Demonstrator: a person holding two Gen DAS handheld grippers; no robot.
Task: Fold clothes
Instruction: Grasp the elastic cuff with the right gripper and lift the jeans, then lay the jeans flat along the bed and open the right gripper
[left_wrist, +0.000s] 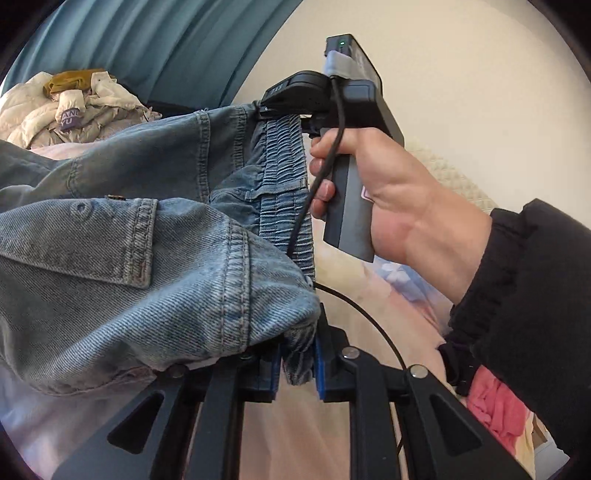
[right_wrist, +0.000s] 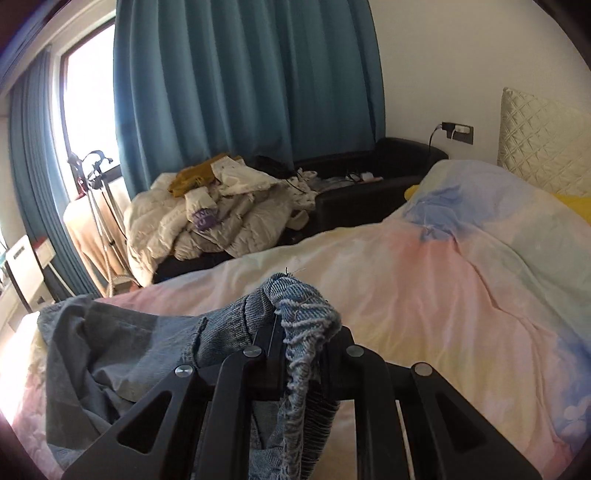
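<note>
A pair of light blue denim jeans (left_wrist: 122, 258) with an elastic waistband hangs stretched between both grippers above the bed. My left gripper (left_wrist: 295, 369) is shut on a bunched fold of the denim, blue pads pressed on either side. In the left wrist view the right gripper (left_wrist: 280, 107) is held by a hand (left_wrist: 388, 192) in a black sleeve, and clamps the waistband's far end. In the right wrist view my right gripper (right_wrist: 299, 343) is shut on a frayed denim edge, and the jeans (right_wrist: 122, 343) trail down to the left.
A bed with a pastel duvet (right_wrist: 424, 288) lies below. A pile of white jackets (right_wrist: 207, 218) sits on a dark sofa (right_wrist: 369, 177) by teal curtains (right_wrist: 240, 81). A quilted headboard (right_wrist: 546, 140) stands at the right. A pink garment (left_wrist: 495, 406) lies under the sleeve.
</note>
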